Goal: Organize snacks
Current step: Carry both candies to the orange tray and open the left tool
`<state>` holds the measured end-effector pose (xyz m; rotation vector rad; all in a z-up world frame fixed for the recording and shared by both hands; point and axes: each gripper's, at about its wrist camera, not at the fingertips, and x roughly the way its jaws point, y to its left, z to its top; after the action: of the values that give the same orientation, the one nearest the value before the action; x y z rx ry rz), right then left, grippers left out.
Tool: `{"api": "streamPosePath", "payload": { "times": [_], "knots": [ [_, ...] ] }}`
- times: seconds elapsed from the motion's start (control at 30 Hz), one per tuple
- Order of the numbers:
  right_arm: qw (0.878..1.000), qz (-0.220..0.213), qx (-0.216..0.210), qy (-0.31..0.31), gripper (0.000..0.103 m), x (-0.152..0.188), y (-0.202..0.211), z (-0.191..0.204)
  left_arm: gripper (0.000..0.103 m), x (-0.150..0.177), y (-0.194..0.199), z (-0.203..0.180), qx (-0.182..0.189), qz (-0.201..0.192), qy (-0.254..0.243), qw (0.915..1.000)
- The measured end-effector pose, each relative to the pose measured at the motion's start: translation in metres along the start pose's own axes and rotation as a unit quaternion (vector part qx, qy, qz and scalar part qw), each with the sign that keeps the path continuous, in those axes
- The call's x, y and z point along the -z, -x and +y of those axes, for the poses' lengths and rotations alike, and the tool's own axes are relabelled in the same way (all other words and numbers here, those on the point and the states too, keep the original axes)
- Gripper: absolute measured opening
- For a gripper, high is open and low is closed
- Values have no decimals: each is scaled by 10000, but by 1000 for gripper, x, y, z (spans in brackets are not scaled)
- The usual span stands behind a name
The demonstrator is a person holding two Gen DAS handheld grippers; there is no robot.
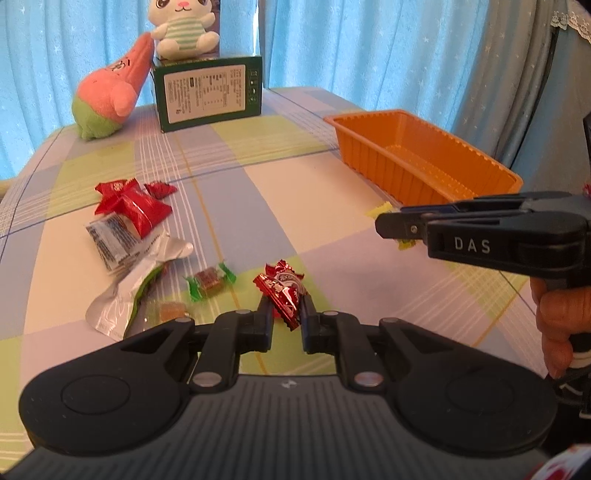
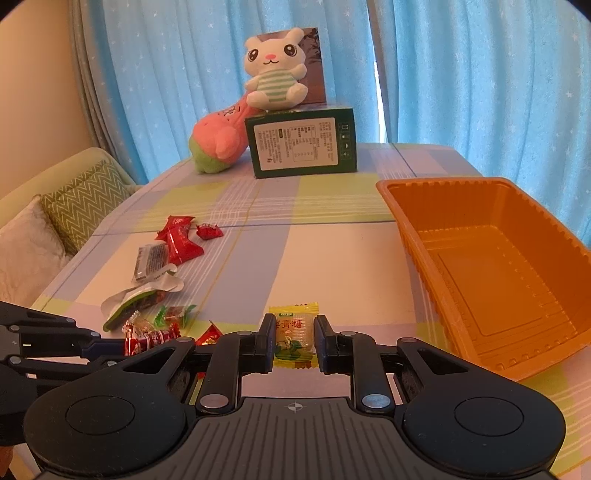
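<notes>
My left gripper (image 1: 285, 308) is shut on a red foil candy (image 1: 281, 291), held just above the checked tablecloth. In the right wrist view that same red candy (image 2: 147, 338) shows at the lower left, pinched by the left gripper (image 2: 123, 345). My right gripper (image 2: 294, 341) is shut on a yellow wrapped candy (image 2: 294, 334), lifted a little off the table beside the orange tray (image 2: 491, 266). From the left wrist view the right gripper (image 1: 391, 221) hangs in front of the orange tray (image 1: 421, 158), which holds nothing.
Loose snacks lie at the left: red packets (image 1: 131, 203), a silver-blue sachet (image 1: 110, 240), a torn silver-green wrapper (image 1: 125, 299), a green-ended candy (image 1: 210, 282). A green box (image 1: 208, 92) with a plush rabbit (image 1: 184, 29) and a pink plush (image 1: 110, 88) stand at the back edge.
</notes>
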<state>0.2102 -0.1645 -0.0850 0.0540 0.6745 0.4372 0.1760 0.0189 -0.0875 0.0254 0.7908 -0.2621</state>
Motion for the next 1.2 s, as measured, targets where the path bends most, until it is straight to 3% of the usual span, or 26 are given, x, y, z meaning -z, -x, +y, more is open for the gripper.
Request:
{"api": "streamPosePath", "payload": {
  "times": [0.23,0.57,0.9,1.2],
  "knots": [
    [9994,-270,192,-57,22,-12,16,-13,13,-23,0,-14,-14,-406,-6,9992],
    [9928,-634,924,-424,22,-32,39,-66,13,-62,-19,-54,358,-813,-225,9958],
    [9799,-716,1616,-924,22,-36,50,-129,13,-98,-62,-106,920,-905,-574,9900],
    [9705,-581,1812,-1478,22,-27,52,-167,13,-110,-90,-138,1176,-949,-842,9849]
  ]
}}
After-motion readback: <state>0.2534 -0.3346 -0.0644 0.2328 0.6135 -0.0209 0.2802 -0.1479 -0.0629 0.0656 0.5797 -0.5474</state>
